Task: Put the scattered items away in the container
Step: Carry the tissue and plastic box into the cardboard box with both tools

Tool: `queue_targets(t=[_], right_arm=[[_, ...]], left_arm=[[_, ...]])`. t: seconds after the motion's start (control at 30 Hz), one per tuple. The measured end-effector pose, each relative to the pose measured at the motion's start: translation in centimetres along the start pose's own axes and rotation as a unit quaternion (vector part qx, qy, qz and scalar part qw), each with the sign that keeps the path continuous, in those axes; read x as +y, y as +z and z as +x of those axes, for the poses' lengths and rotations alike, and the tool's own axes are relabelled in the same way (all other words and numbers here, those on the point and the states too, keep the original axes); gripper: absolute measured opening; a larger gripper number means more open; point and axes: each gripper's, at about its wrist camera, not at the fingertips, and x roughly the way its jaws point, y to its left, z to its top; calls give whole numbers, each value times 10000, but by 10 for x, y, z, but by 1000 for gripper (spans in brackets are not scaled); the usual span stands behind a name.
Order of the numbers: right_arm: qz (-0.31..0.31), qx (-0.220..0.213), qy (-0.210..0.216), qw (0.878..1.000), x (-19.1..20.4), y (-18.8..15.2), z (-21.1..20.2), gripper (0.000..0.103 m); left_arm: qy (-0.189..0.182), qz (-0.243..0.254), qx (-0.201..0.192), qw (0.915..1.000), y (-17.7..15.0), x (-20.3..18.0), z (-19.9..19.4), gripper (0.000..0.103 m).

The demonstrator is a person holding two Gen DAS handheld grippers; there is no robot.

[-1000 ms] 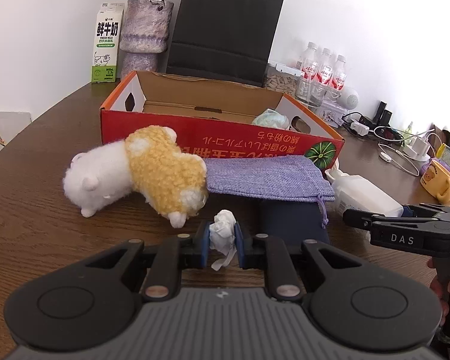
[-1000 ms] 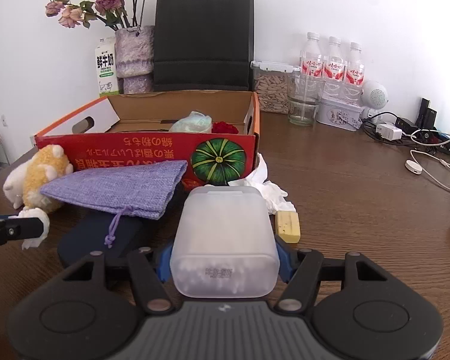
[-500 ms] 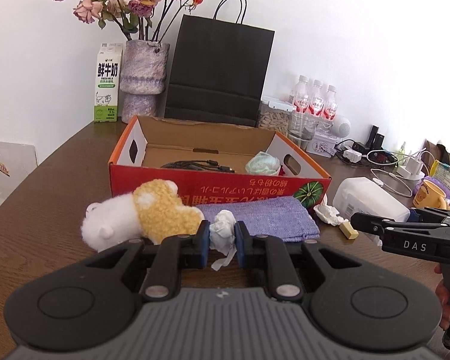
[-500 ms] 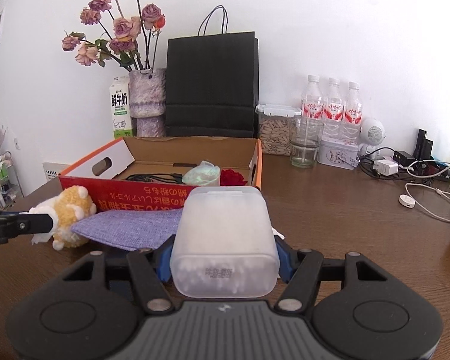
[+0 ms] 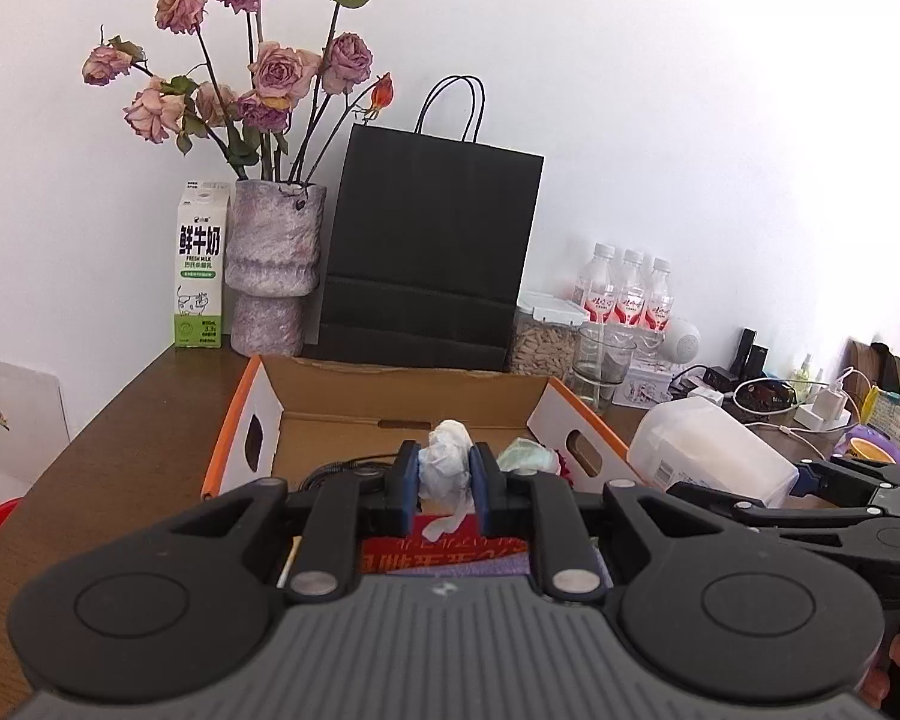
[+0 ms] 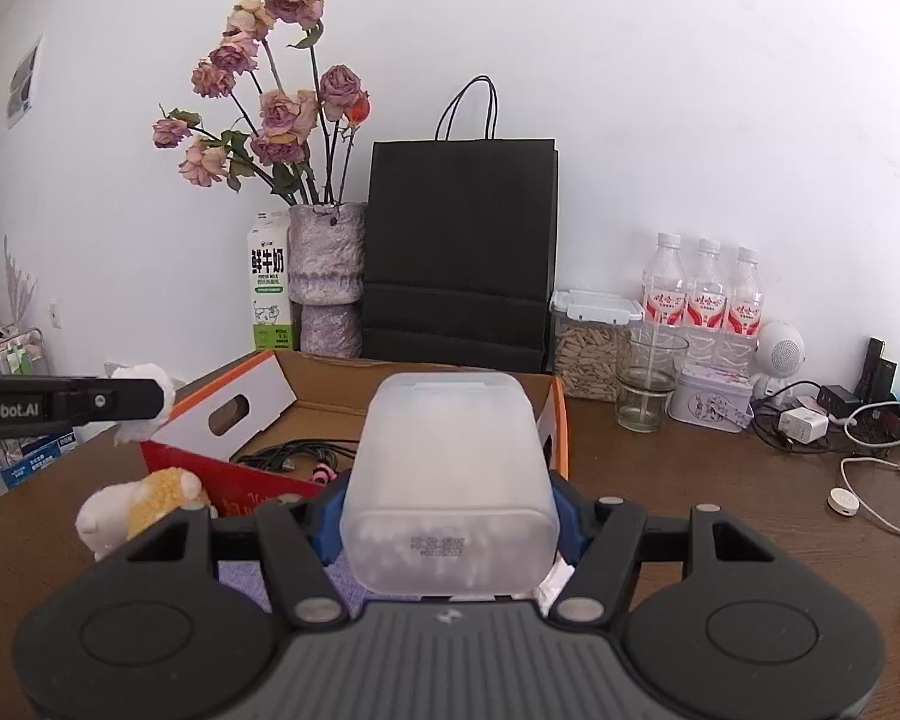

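Where the left wrist view looks along its own fingers, the left gripper [image 5: 444, 476] is clamped on a crumpled white tissue wad [image 5: 446, 461], soft and creased, a loose tail hanging below the blue pads. Straight ahead of the tips lies the open cardboard box [image 5: 411, 405], plain brown inside with an orange rim, oval handle holes in its white end flaps and a glossy red printed front below the tongs. Inside it, just right of the tips, sits a pale green crumpled wrapper [image 5: 531, 457]; black cables [image 5: 342, 468] coil to the left. Further right, the right gripper [image 5: 792, 483] carries a frosted plastic tub [image 5: 711, 450].

From the right wrist view, the right gripper [image 6: 447, 516] is pressed against both sides of that frosted plastic tub [image 6: 450, 480] (rounded, translucent, small white contents showing through the base). Beyond the tips is the cardboard box [image 6: 324, 405]. Left of the tongs lies a fluffy white-and-yellow plush toy [image 6: 138, 504] against the box front, and a purple woven pouch [image 6: 243, 579] shows beneath them. Up at far left, the left gripper [image 6: 150, 399] holds the tissue wad [image 6: 144, 402] above the box's near corner.
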Motion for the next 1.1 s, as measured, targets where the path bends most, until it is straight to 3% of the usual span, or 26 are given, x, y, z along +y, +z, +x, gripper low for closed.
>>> queue_targets(t=[0.3,0.53,0.83,1.1], right_arm=[[-51,-59,221,9997,8,19,41,63],[-67,-1,415,9991,13,29,87,63],[-175,599,480,9969,12,12,145,63],[-203,737,431,9961,11,3,152,63]], left_arm=[[-58,5,-108,9999,20,2,42,18],[-3,-20,41,10000,25,12,87,18],[216,-67,708,9972,8,34,142,18],[329,31,1011,9943,-5,37,156,18]])
